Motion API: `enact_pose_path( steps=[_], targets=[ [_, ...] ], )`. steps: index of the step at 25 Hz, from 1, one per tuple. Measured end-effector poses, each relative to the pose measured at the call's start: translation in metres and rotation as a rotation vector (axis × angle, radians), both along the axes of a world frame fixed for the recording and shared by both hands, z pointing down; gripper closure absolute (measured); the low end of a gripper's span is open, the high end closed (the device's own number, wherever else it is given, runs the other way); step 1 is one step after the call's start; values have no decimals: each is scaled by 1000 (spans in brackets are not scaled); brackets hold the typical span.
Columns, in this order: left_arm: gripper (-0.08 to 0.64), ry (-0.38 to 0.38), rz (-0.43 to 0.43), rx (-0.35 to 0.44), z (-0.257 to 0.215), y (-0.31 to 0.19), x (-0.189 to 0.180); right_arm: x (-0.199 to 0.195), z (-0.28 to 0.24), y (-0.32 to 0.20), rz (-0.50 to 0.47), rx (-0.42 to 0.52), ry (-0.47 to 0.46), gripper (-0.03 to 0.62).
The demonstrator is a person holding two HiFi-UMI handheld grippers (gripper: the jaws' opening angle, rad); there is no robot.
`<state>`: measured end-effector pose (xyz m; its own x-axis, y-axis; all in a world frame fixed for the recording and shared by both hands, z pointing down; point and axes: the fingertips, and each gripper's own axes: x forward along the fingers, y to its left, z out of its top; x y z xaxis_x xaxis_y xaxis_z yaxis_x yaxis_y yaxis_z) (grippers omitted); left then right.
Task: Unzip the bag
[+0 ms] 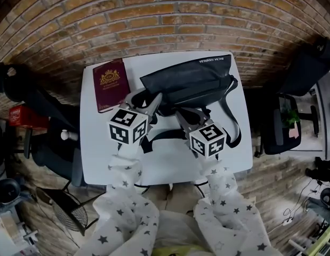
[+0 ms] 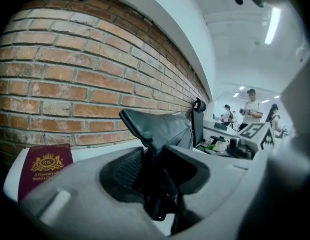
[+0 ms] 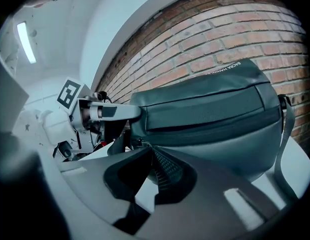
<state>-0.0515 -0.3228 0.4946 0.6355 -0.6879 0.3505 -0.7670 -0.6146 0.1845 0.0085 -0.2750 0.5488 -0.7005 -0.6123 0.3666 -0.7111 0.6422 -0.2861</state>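
A dark grey bag lies at the back of the white table, its strap looped toward the near right. My left gripper is at the bag's left end. In the left gripper view its jaws are closed on the dark end fabric of the bag. My right gripper sits at the bag's front, just right of the left one. In the right gripper view its tips meet at the small zipper pull, at the left end of the bag.
A maroon passport lies flat on the table's back left corner, beside the left gripper. The brick wall runs behind the table. Dark office chairs stand to the left and right. People stand far off in the room.
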Motion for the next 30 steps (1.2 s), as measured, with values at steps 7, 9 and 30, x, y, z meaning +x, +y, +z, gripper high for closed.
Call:
enact_pose_path(
  steps=[7,9,30],
  targets=[
    [430,1,-9,-9,2,1,-1,16,1,-10,38,-16,-3,572],
    [430,-2,-17,-10,2,1,-2,17,0,-12,23,-11,5,572],
    [430,15,-95,0,3,2,-3,61,-2,-31,155,-12,31,572]
  ],
)
